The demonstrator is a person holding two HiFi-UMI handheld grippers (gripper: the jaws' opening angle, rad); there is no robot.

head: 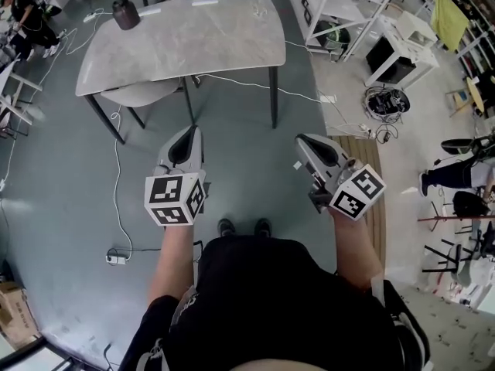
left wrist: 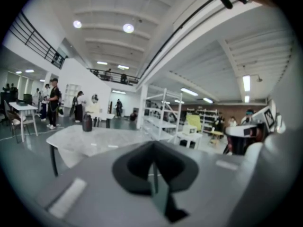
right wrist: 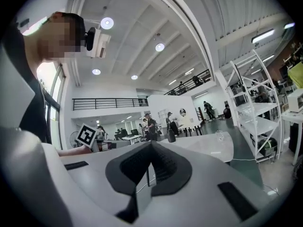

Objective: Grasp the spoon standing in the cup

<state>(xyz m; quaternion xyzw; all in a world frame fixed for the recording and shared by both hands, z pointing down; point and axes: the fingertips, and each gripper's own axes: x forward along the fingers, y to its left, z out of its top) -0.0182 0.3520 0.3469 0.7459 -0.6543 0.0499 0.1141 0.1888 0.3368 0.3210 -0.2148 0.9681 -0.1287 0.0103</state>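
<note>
1. Shoes [head: 244,226] first: the person stands on a grey-green floor [head: 62,184] and holds one gripper in each hand, out in front of the body.
2. The left gripper [head: 191,131] has its jaws pressed flat together with nothing between them, and its marker cube [head: 175,199] sits at the back end by the hand.
3. It's the same with the right gripper [head: 304,140]: the jaws are fully together and empty, and its marker cube [head: 357,192] is tipped outward. The two grippers are side by side but apart, both over bare floor short of the table.
4. Off to the person's left, a power strip [head: 116,259] lies on the floor, and a white cable [head: 117,168] runs from it up toward the table.
5. The table [head: 193,41] has a grey stone-look top on dark legs. A pale chair [head: 143,93] is tucked under its near left edge.
6. The cup [head: 125,14] is dark and stands upright at the far left corner of the table, well away from both grippers. I honestly can't pick out the spoon in it; it's too small at this range.
7. Past the table's right edge stands a white shelf rack [head: 340,6]. Beyond the far left corner, a person [head: 27,18] is off in the background.
</note>
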